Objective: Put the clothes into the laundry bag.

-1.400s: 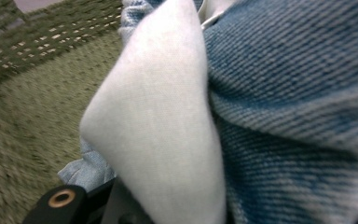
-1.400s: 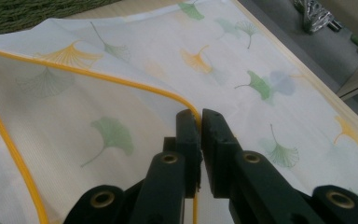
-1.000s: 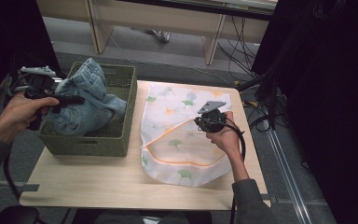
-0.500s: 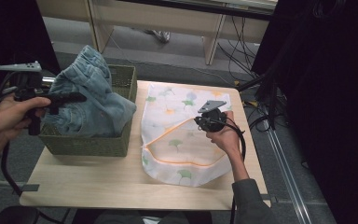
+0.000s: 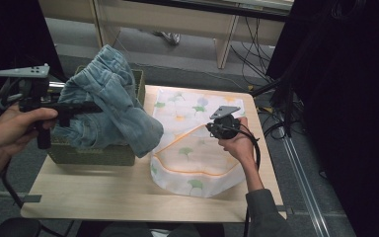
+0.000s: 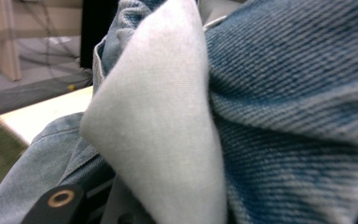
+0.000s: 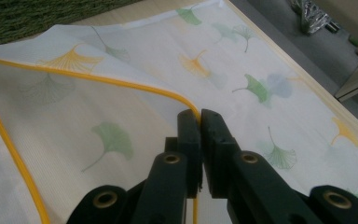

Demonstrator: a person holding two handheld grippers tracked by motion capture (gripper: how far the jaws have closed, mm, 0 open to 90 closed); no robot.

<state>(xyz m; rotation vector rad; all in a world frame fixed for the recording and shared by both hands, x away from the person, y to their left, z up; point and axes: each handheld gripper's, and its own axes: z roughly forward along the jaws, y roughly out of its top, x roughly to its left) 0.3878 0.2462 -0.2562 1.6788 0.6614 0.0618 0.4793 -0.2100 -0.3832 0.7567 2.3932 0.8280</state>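
Note:
A pair of light blue jeans (image 5: 113,106) hangs bunched above the green woven basket (image 5: 94,155), one leg draping over its right rim. My left gripper (image 5: 94,106) comes in level from the left and is shut on the denim. Its own view looks close onto the jeans (image 6: 298,116) and a pale inner fold (image 6: 158,130). A white mesh bag (image 5: 192,158) with ginkgo leaves and orange trim lies on the table. My right gripper (image 5: 212,127) holds its rim up. In the right gripper view, the right gripper (image 7: 199,117) pinches the orange trim of the bag (image 7: 121,93).
The light wooden table (image 5: 103,195) has bare board along its front edge. The basket stands at its left end. A corner of the basket (image 7: 28,14) shows beyond the bag. Cables and dark equipment (image 5: 286,98) crowd the floor to the right.
My left gripper has lifted the jeans higher out of the basket, and the cloth has swung right over the basket's rim toward the bag. The right gripper and the bag have stayed put.

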